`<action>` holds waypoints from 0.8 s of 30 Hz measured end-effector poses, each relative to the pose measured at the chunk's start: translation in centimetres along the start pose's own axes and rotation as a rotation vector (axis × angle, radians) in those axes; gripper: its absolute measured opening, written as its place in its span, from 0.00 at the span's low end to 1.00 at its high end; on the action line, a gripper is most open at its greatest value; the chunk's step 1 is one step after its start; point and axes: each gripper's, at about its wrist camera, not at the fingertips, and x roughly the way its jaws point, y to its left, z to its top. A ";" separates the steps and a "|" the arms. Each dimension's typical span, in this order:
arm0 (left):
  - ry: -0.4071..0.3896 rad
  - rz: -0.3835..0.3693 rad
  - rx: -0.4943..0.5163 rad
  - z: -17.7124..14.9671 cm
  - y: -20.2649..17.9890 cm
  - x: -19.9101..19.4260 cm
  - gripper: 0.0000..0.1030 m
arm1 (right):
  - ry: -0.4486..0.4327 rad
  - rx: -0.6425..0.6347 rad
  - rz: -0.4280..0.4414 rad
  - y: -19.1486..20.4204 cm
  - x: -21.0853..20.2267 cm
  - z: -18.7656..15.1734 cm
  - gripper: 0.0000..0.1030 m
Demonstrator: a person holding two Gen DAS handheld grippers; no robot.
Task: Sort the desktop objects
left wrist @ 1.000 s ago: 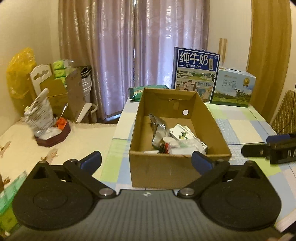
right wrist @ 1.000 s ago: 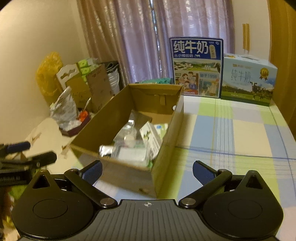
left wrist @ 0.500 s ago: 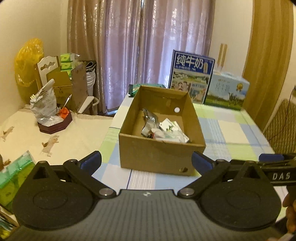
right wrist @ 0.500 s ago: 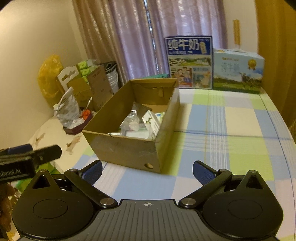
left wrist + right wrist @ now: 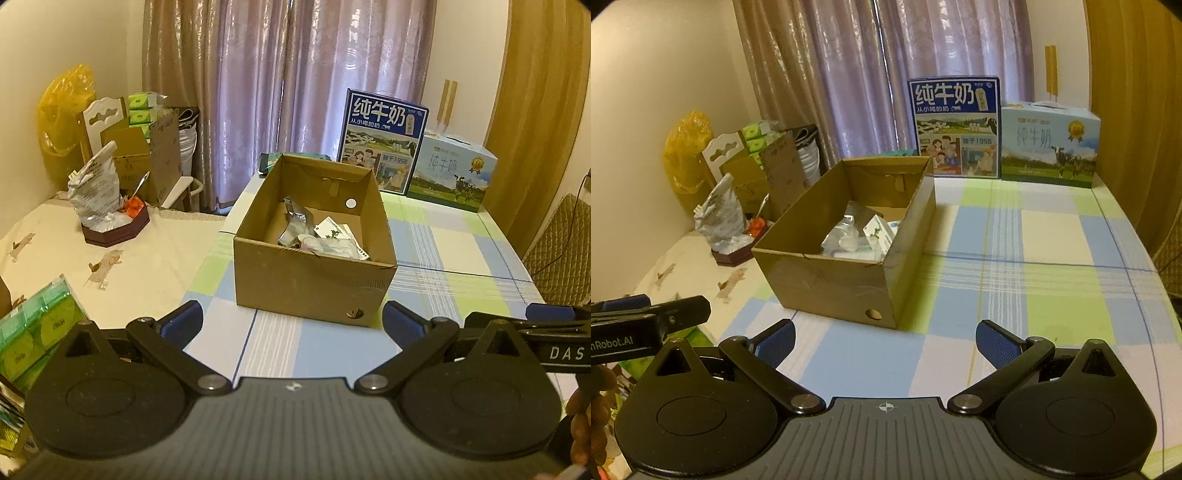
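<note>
Hovering above the near edge of the checked blue-green tablecloth table (image 5: pixel 1052 236), left gripper (image 5: pixel 291 325) and right gripper (image 5: pixel 884 338) both have their blue-padded jaws spread wide, holding nothing. Open brown cardboard box (image 5: pixel 314 273) sits toward the table's left edge, well apart from both grippers. Inside it: crumpled silver foil packet (image 5: pixel 295 221), small white carton (image 5: pixel 332 230), other bits too jumbled to identify. Tall blue milk carton case (image 5: pixel 956 125) and pale blue milk gift box (image 5: pixel 1049 144) stand along the far edge.
</note>
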 end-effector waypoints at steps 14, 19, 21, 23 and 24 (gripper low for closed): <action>-0.013 -0.015 -0.001 0.1 -0.3 -0.8 0.99 | -0.005 -0.036 -0.024 0.6 -0.5 -0.5 0.98; -0.019 0.001 0.009 0.1 -0.4 -0.9 0.99 | -0.007 -0.036 -0.024 0.6 -0.5 -0.4 0.98; -0.019 0.002 0.010 0.1 -0.4 -0.8 0.99 | -0.010 -0.038 -0.026 0.7 -0.5 -0.4 0.98; -0.018 0.003 0.011 0.1 -0.4 -0.8 0.99 | -0.011 -0.040 -0.027 0.7 -0.5 -0.3 0.98; -0.017 0.000 0.011 0.1 -0.4 -0.7 0.99 | -0.012 -0.041 -0.027 0.7 -0.5 -0.4 0.98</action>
